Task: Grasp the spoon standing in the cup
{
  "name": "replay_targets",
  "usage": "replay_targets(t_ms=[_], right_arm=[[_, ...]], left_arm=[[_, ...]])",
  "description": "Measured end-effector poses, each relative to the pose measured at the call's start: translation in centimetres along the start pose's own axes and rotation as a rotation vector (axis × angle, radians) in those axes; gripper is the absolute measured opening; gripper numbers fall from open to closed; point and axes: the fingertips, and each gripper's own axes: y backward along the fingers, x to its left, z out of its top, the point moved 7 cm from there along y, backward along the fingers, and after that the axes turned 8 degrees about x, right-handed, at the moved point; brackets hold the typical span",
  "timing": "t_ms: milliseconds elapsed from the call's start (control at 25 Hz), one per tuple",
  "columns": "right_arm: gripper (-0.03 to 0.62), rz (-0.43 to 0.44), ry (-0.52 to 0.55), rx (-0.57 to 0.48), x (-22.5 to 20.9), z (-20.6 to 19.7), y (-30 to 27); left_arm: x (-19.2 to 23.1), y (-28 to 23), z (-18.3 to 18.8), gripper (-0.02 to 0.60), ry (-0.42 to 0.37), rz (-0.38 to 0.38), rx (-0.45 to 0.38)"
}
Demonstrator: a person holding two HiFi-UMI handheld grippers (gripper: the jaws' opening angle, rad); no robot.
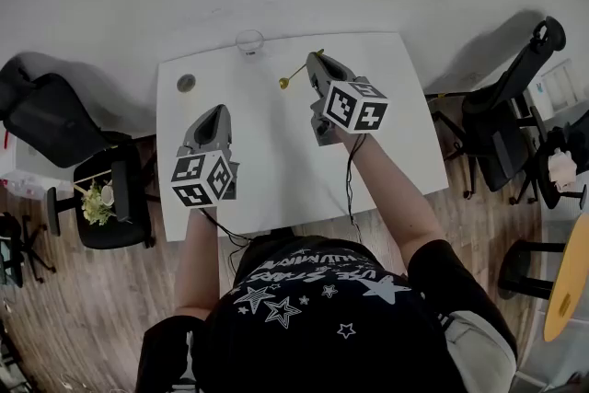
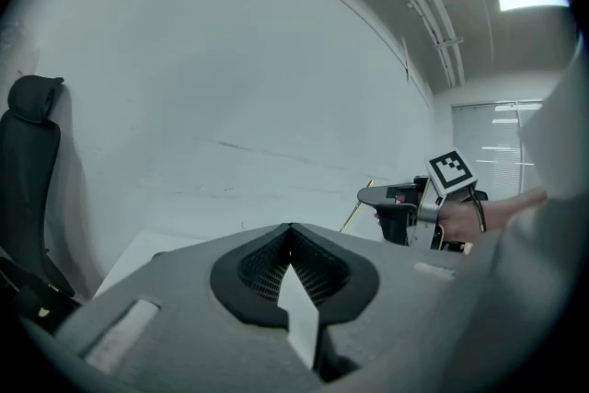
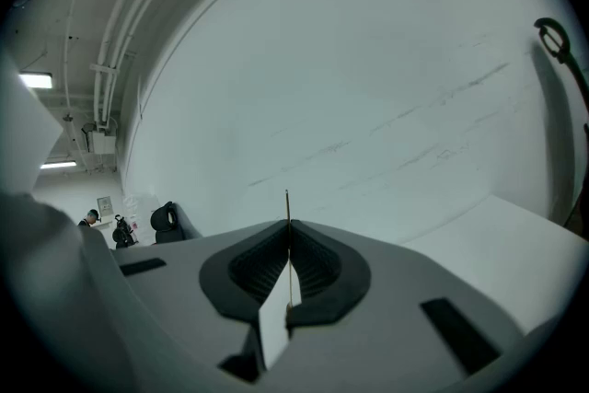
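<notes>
Slippage is the risk, since the right gripper (image 1: 318,60), jaws pinched shut on only the thin handle of the spoon (image 1: 296,74), holds it outside the cup (image 1: 249,41), right and nearer, bowl unsupported; the left gripper (image 1: 217,111) is closed, empty.

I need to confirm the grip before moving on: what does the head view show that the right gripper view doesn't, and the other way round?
Only the head view: the glass cup at the far edge of the white table, the bowl of the spoon clear of the cup and to its right, the left claw and a small round disc. Only the right gripper view: the jaws shut on the spoon's thin handle, which sticks up past them, plus ceiling lights. Both: the right claw, the spoon and the white table.
</notes>
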Motion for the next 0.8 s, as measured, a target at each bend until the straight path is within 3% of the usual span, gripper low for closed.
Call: replay_targets(t_ms=[800], right_arm=[[0.014,0.086,-0.044,0.041,2.0,-6.9,13.8]], left_arm=[[-9.9,10.6,-4.2,0.008,-0.028,0.064,-0.020]])
